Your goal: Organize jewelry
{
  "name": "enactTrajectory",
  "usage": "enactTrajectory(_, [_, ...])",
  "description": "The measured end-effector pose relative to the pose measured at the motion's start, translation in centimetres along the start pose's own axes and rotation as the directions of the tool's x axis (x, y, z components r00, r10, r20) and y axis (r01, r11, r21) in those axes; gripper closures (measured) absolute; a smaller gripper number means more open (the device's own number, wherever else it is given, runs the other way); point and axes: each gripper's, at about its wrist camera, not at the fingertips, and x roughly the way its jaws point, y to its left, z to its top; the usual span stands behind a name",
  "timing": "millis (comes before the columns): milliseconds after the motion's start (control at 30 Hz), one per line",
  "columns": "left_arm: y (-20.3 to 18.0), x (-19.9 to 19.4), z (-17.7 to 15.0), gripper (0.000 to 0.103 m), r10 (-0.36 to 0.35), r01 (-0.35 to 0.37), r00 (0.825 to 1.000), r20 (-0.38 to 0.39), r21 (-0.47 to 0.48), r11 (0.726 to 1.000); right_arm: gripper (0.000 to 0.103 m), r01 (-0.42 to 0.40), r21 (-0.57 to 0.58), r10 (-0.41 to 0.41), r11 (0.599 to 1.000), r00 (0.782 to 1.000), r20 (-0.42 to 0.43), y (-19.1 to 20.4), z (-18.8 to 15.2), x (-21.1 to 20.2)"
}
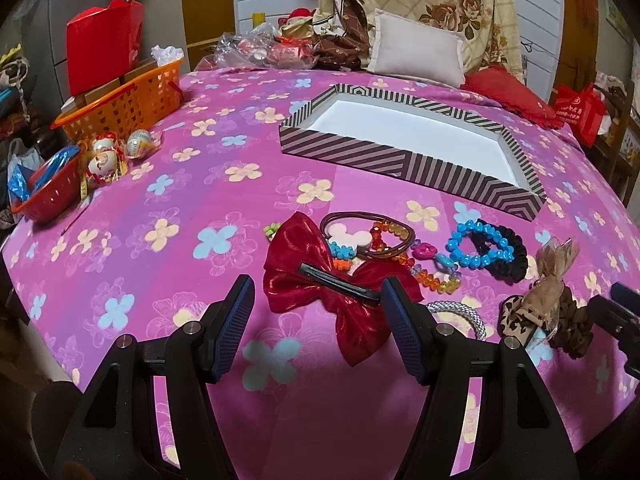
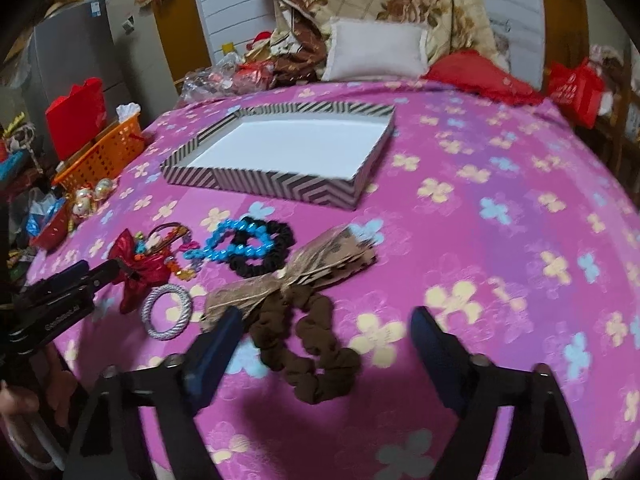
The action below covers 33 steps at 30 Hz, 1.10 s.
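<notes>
Both grippers' fingers are released; we judge the soft, light red bow [image 1: 340, 296], near the striped box [image 1: 404, 156], is best gripped at its stiff clip.

The left gripper [image 1: 318, 292] has two thick black plastic arms, each tipped with a dark blue pad [image 1: 236, 320] ribbed in fine ridges. Round silver screw heads [image 1: 193, 327] sit at the joints behind the pads. The right gripper [image 2: 326, 322] is built the same, black with blue pads and small silver screws. Seen from the right camera, the left gripper's black side bears pale lettering too blurred to read.
</notes>
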Motion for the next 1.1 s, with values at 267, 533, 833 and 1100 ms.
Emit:
enactTrajectory(267, [1.7, 0.4, 0.5, 0.037, 0.003, -0.004, 1.000, -0.019, -0.044, 0.999, 0.027, -0.040, -0.018, 0.040, 0.999, 0.999, -0.018, 1.4, 0.5, 1.2])
enactTrajectory(533, [3.8, 0.9, 1.0, 0.037, -0.011, 0.006, 0.998, -0.057, -0.080, 0.997, 0.027, -0.051, -0.011, 0.050, 0.999, 0.997, -0.055, 1.7, 0.8, 2.5])
enactTrajectory(833, [1.4, 0.7, 2.3, 0.037, -0.082, 0.085, 0.994, -0.078, 0.035, 0.996, 0.027, -0.041, -0.001, 0.041, 0.999, 0.997, -0.066, 1.3, 1.2, 3.6])
enactTrajectory(1100, [-3.1, 3.4, 3.6, 0.037, -0.143, 0.172, 0.977, -0.158, 0.184, 0.968, 0.027, -0.037, -0.011, 0.036, 0.999, 0.997, -0.064, 1.2, 1.4, 3.7])
